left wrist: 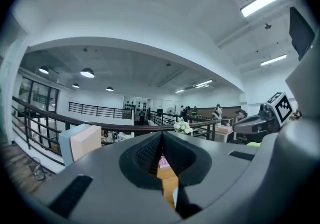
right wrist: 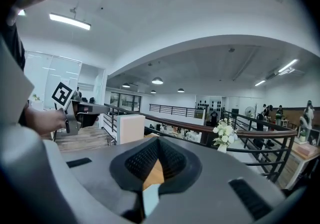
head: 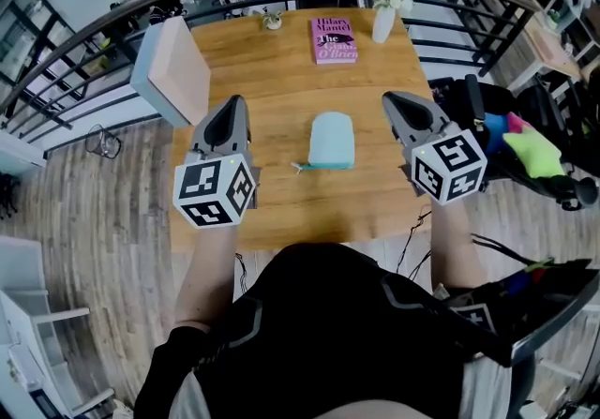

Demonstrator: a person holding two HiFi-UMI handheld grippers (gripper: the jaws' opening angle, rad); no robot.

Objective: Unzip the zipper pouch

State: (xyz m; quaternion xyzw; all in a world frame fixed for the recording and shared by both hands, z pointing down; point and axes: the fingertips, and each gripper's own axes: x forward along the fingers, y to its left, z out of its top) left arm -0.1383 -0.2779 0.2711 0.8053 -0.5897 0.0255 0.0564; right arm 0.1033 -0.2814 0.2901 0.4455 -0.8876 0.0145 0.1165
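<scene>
A light blue zipper pouch [head: 332, 140] lies flat in the middle of the wooden table [head: 281, 89], its zipper pull [head: 298, 166] sticking out at the near left corner. My left gripper [head: 235, 101] hovers to the left of the pouch, shut and empty. To the right of the pouch, my right gripper [head: 388, 97] is also shut and holds nothing. Neither one touches the pouch. In the left gripper view the jaws [left wrist: 161, 138] are together, with a sliver of the pouch [left wrist: 175, 196] below them. The right gripper view shows shut jaws [right wrist: 159, 143] and a pale strip of pouch [right wrist: 150, 198].
A pink book [head: 333, 39] and a white vase of flowers [head: 384, 19] stand at the table's far side, with a small object [head: 272, 22] beside them. A pale box [head: 173, 70] leans over the left edge. A railing [head: 141, 14] runs behind; a chair with colourful items [head: 525, 150] is right.
</scene>
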